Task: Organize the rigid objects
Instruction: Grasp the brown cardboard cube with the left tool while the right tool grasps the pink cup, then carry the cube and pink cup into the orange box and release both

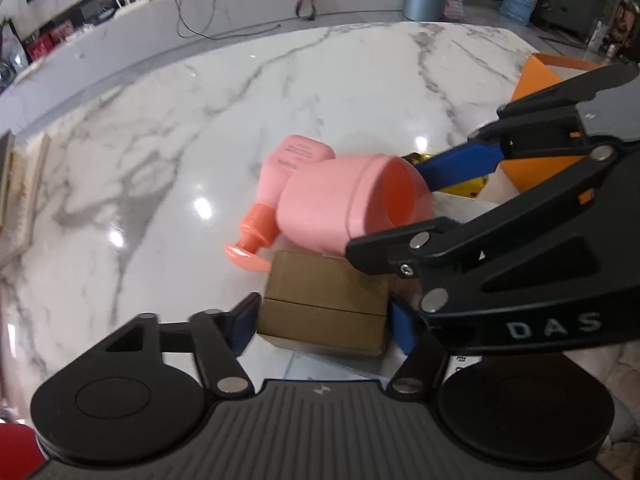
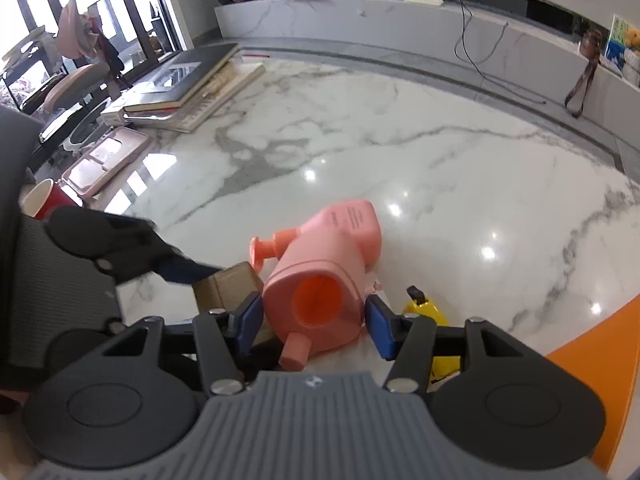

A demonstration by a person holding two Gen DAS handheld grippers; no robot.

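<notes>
Two pink containers lie tipped at frame centre on the marble table (image 2: 440,152), nothing sorted yet by the look of it. Right gripper (image 2: 314,322) pinches the pink jug (image 2: 320,280) across its body. Left gripper (image 1: 320,314) straddles the brown box (image 1: 326,308); contact uncertain, jaws look spread. Pump bottle (image 1: 280,184) lies behind the jug. Only the right view shows the books (image 2: 180,84), upper left, and the yellow item (image 2: 428,312) clearly. Orange bin (image 1: 536,80) awaits, upper right.

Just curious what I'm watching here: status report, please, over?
Right gripper clamps pink plastic jug. Left gripper straddles brown cardboard box, contact unclear. Pink pump bottle lies beside jug.
</notes>
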